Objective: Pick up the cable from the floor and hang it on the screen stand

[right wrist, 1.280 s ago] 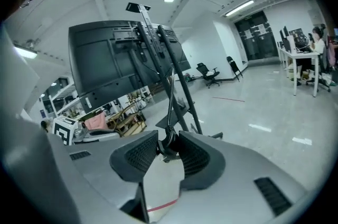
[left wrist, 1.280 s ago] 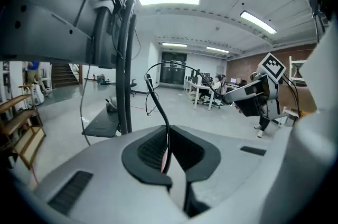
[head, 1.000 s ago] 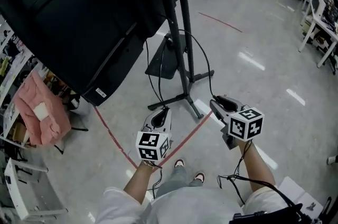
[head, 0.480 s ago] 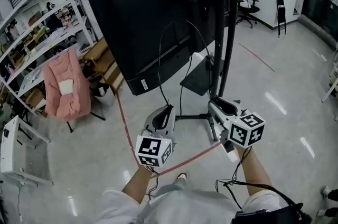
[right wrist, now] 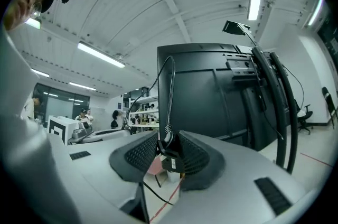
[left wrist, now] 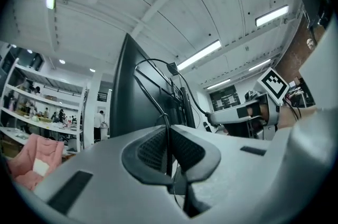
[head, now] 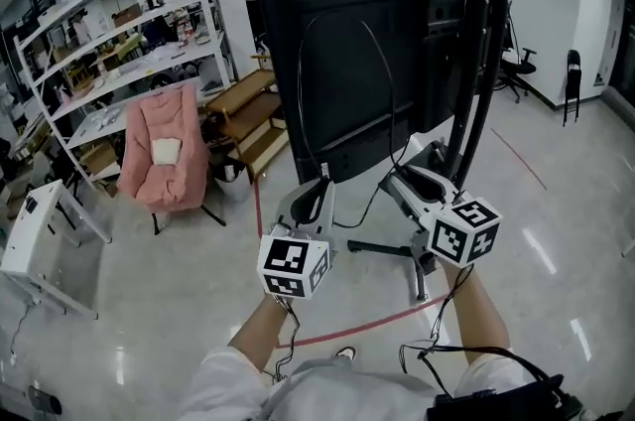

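Observation:
A thin black cable [head: 393, 106] arches in front of the back of the black screen [head: 367, 42], and each gripper holds one end. My left gripper [head: 322, 186] is shut on the cable; in the left gripper view the strand [left wrist: 153, 60] runs straight up from between its jaws [left wrist: 169, 151]. My right gripper [head: 393, 181] is shut on the cable's plug [right wrist: 170, 153], from which the cord [right wrist: 170, 91] rises. The stand's black poles [head: 474, 81] run up just right of both grippers. The screen [right wrist: 211, 96] fills the middle of the right gripper view.
The stand's base legs [head: 397, 250] spread on the floor below my grippers. A pink chair [head: 164, 156] and white shelving [head: 129, 52] stand at the left, a white box [head: 30, 230] nearer. Red tape [head: 367, 330] crosses the floor by my feet. An office chair [head: 516, 71] is far right.
The head view has swung up from the floor to the back of the screen. Both grippers have risen with the cable, whose loop now hangs against the screen instead of the stand's base.

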Available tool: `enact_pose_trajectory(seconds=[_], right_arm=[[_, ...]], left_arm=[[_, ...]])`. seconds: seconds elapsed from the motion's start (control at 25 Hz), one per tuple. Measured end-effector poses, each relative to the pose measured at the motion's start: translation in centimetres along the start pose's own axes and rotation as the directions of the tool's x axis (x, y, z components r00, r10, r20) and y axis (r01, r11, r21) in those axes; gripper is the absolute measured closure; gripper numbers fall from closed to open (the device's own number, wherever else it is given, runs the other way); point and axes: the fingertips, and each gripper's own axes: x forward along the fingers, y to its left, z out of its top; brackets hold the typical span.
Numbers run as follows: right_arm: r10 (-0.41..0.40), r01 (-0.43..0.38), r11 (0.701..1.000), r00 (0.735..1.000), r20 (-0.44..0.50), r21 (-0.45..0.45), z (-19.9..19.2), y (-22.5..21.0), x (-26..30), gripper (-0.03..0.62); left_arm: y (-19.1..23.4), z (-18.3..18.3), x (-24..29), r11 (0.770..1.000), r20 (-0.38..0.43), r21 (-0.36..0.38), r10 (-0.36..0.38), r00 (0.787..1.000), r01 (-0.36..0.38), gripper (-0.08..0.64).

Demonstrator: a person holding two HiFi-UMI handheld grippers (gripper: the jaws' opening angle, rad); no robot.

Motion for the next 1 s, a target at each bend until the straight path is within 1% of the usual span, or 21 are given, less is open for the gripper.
enact_pose_trajectory(seconds=[0.12,0.24,0.48,0.76,1.0], right_arm=[[0.041,-0.04,0.999,0.999,0.03,-0.023,2.5,1.3,1.7,0.457],[0.073,-0.071,0.997,0.996,0.059,-0.038,4.6,1.6,3.3,0.457],[0.107,-0.099,0.992,0.989,0.106,-0.073,8.1,2.5,5.6,0.457],[0.131,-0.117,0.989,0.978,0.163,-0.09,12.0,2.4,7.9,0.457],[0.148,-0.128,0.986,0.967,0.208,-0.11,15.8,2.7,10.1,0.457]], left_arm=[[1.7,1.9,-0.3,0.999,0.03,0.009,0.047,0.998,-0.047,0.543],[3.4,3.5,0.1,0.996,0.056,0.012,0.088,0.994,-0.089,0.543],[7.2,6.5,0.4,0.984,0.088,0.036,0.168,0.982,-0.172,0.543],[10.2,9.8,2.1,0.973,0.116,0.05,0.22,0.969,-0.227,0.543],[12.3,12.2,4.0,0.968,0.132,0.037,0.24,0.962,-0.247,0.543]])
